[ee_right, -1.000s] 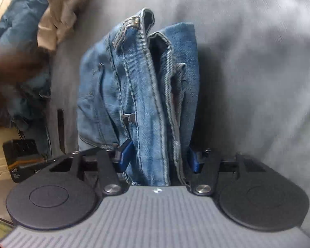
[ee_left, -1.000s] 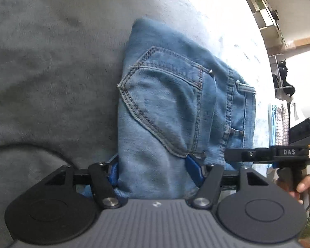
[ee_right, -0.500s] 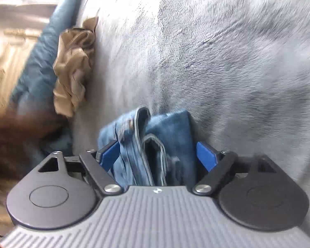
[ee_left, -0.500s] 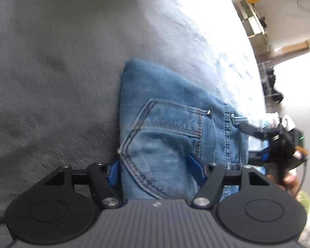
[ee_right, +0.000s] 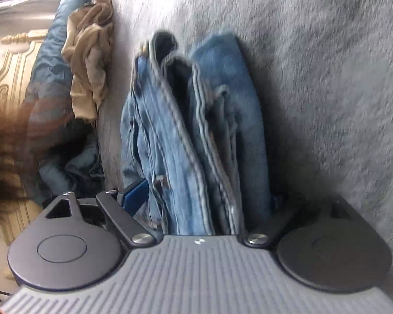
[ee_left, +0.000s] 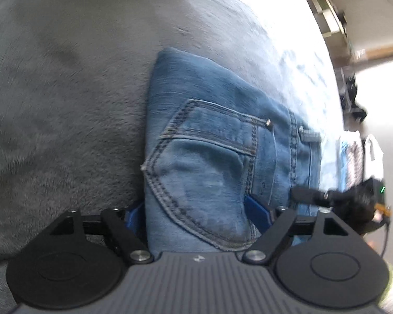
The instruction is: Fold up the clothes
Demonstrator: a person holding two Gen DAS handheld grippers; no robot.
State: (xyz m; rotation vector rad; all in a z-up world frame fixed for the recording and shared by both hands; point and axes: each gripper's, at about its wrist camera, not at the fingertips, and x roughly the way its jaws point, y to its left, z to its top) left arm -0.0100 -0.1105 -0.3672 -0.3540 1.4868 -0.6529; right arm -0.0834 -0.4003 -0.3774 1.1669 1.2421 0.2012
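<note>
Folded blue jeans [ee_left: 222, 157] lie on the grey plush cover [ee_left: 65, 104], back pocket up. My left gripper [ee_left: 196, 210] straddles their near end. Its jaws are opening, with the denim still between the blue pads and no squeeze showing. In the right wrist view the same jeans [ee_right: 196, 130] show their stacked waistband edges. My right gripper [ee_right: 204, 198] stands open around that end: the left pad [ee_right: 133, 196] is just clear of the cloth and the right pad is hidden behind it. In the left wrist view the right gripper's black fingers [ee_left: 309, 195] show at the jeans' right edge.
A crumpled tan garment [ee_right: 89, 60] and a teal quilt [ee_right: 47, 78] lie at the cover's left edge, by a gilded headboard [ee_right: 7, 78]. A brown blur fills the left edge of the right wrist view. Shelves [ee_left: 327, 7] and patterned fabric [ee_left: 351, 162] stand beyond the bed.
Both pairs of jaws have spread apart around the jeans. The right gripper has dipped and rolled, so the tan garment and the headboard came into its view. The left view shifted slightly over the jeans.
</note>
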